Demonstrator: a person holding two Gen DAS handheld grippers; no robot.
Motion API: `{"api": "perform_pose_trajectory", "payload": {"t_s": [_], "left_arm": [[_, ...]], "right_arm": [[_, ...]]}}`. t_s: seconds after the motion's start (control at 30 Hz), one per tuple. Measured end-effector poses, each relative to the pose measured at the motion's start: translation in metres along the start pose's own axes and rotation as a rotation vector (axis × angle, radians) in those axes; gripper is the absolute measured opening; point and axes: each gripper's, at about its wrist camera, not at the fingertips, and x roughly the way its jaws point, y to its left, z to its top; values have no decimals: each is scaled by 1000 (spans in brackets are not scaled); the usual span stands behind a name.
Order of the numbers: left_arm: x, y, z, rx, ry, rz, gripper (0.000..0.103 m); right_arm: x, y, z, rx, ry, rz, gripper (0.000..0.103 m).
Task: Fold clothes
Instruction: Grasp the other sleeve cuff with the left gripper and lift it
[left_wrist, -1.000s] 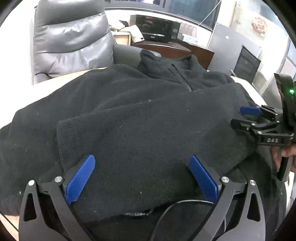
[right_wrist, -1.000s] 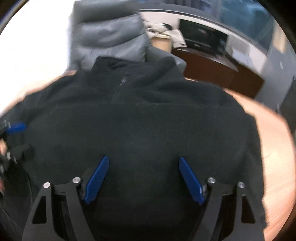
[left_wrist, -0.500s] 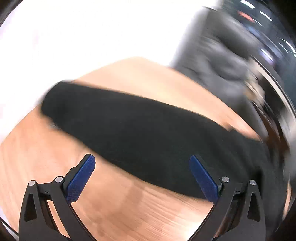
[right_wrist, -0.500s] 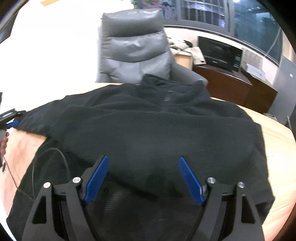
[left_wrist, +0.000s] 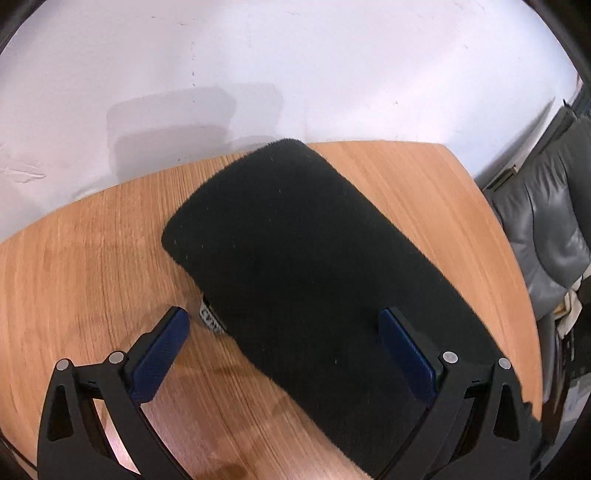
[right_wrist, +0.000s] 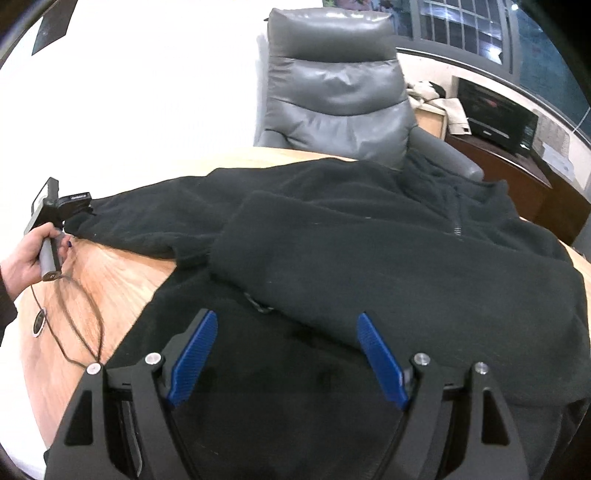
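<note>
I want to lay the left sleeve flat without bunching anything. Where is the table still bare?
Bare wood shows on the table left of the sleeve, running to the table's rounded edge, and a narrower strip right of the sleeve toward the grey chair. In the right wrist view, the fleece jacket crowds the middle; a cable crosses the bare wedge beside it.

Ahead of your left gripper (left_wrist: 284, 354), the sleeve (left_wrist: 314, 266) lies on the table (left_wrist: 92, 266), running from far-left to near-right between your spread fingers; its cuff end points away toward the wall (left_wrist: 295, 66), and a small tag (left_wrist: 210, 319) peeks out just right of your left fingertip. The chair (left_wrist: 550, 229) stands off to your right.

Ahead of your right gripper (right_wrist: 288, 356), the jacket (right_wrist: 406, 266) spreads across the table, one sleeve folded over its body. Your left hand (right_wrist: 26, 258) sits far left at the other sleeve's end, a cable (right_wrist: 74, 317) trailing on the table. The chair stands behind the jacket.
</note>
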Motion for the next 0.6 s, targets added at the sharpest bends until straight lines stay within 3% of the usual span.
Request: {"api": "perform_pose_trajectory", "payload": {"t_s": [0.07, 0.1, 0.13, 0.17, 0.2, 0.23, 0.27, 0.37, 0.6], "left_arm": [[-2, 7, 5, -39, -4, -40, 101], [-3, 11, 7, -55, -10, -64, 91], [-4, 14, 10, -67, -12, -99, 74], [-4, 17, 12, -73, -9, -122, 67], [-4, 22, 15, -87, -7, -151, 51], [-2, 27, 16, -101, -1, -172, 26], [2, 33, 17, -125, 14, -204, 17], [5, 42, 19, -149, 24, -293, 9], [-39, 20, 26, -83, -63, -475, 7]], "right_arm": [[3, 5, 1, 0, 2, 5, 83], [3, 7, 1, 0, -2, 8, 83], [4, 10, 1, -1, -7, 9, 83], [4, 12, 1, -3, -9, 10, 83], [4, 13, 0, -4, -10, 12, 83], [5, 14, -1, -2, -8, 15, 83], [6, 14, -2, 3, -5, 20, 83], [8, 13, -6, 19, 0, 30, 83], [-7, 0, -12, 54, -27, 44, 82]]}}
